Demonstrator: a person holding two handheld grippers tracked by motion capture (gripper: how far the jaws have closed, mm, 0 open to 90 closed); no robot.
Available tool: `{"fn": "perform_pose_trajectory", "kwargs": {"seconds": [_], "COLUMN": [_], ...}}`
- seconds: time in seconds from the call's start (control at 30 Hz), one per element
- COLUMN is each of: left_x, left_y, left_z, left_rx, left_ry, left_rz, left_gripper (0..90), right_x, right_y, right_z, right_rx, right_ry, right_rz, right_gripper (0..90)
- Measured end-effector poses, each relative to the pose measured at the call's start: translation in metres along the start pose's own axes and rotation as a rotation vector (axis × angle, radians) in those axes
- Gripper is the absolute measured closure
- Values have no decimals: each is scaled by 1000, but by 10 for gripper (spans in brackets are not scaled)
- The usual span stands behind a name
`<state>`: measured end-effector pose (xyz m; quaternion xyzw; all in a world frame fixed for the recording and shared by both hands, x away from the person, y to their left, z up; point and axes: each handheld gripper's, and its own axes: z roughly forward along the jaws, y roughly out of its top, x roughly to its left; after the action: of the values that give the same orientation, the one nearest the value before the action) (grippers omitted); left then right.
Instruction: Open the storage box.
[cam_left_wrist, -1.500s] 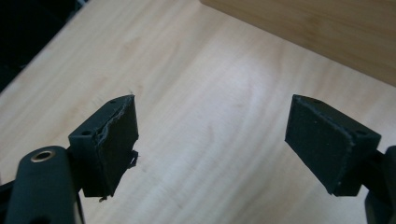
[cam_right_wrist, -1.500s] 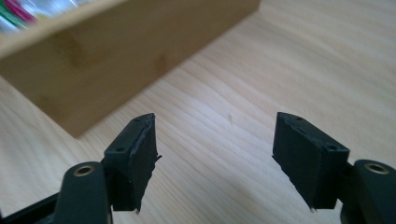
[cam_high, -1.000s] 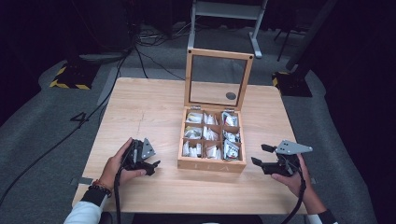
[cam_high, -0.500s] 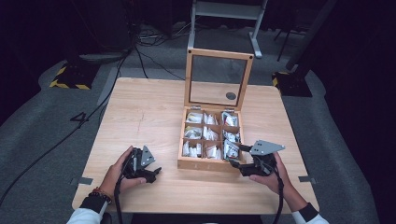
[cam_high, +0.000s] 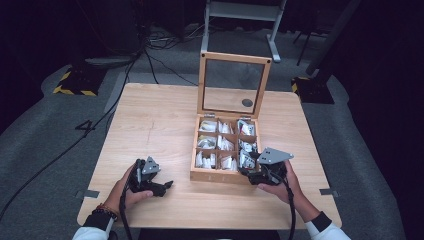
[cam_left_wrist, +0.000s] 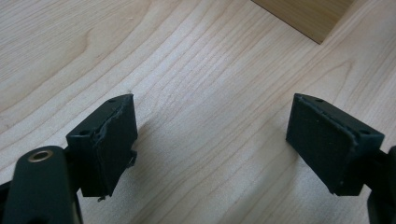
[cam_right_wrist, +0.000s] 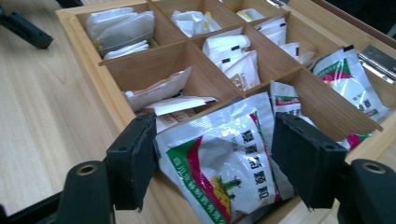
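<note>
Presently the right gripper (cam_right_wrist: 215, 163) hangs at the near right corner of the wooden box (cam_high: 216, 175), its jaws spread on either side of a green-and-white sachet (cam_right_wrist: 224, 163) in that corner compartment; they have just been closing slightly, but the pads do not yet press on it. To grip well, the jaws should probably drop further so the pads meet the sachet's flat faces, clear of the wooden dividers (cam_right_wrist: 233, 95), before closing. The left gripper (cam_left_wrist: 210, 140) rests low over the bare worktop (cam_left_wrist: 196, 56), jaws spread and empty, well apart from the box. Farther compartments hold white and paper-wrapped sachets; beyond them the glazed lid (cam_high: 234, 82) stands upright.
</note>
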<state>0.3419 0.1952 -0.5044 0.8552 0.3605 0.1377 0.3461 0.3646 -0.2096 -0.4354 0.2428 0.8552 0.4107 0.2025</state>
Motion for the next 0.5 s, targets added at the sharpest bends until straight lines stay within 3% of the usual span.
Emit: {"fn": "perform_pose_trajectory", "kwargs": {"seconds": [0.03, 0.07, 0.13, 0.2, 0.23, 0.37, 0.5], "left_x": [0, 0, 0, 0, 0, 0, 0], "left_y": [0, 0, -1, -1, -1, -1, -1], "left_z": [0, 0, 0, 0, 0, 0, 0], "left_rx": [0, -1, -1, -1, -1, 0, 0], "left_ry": [0, 0, 1, 2, 2, 2, 2], "left_rz": [0, -6, -7, -7, -7, -8, -8], "left_gripper": [167, 167, 167, 167, 167, 166, 165], "right_x": [0, -2, -2, 2, 2, 12, 11], "right_y": [0, -1, -1, -1, -1, -2, -1], "right_z": [0, 1, 1, 0, 0, 0, 3], "right_rx": [0, 6, 5, 1, 1, 20, 52], "right_ry": [0, -33, -35, -67, -67, -154, -161], "right_rz": [0, 1, 0, -45, -45, -136, -110], "right_gripper": [327, 316, 327, 370, 370, 458, 470]}}
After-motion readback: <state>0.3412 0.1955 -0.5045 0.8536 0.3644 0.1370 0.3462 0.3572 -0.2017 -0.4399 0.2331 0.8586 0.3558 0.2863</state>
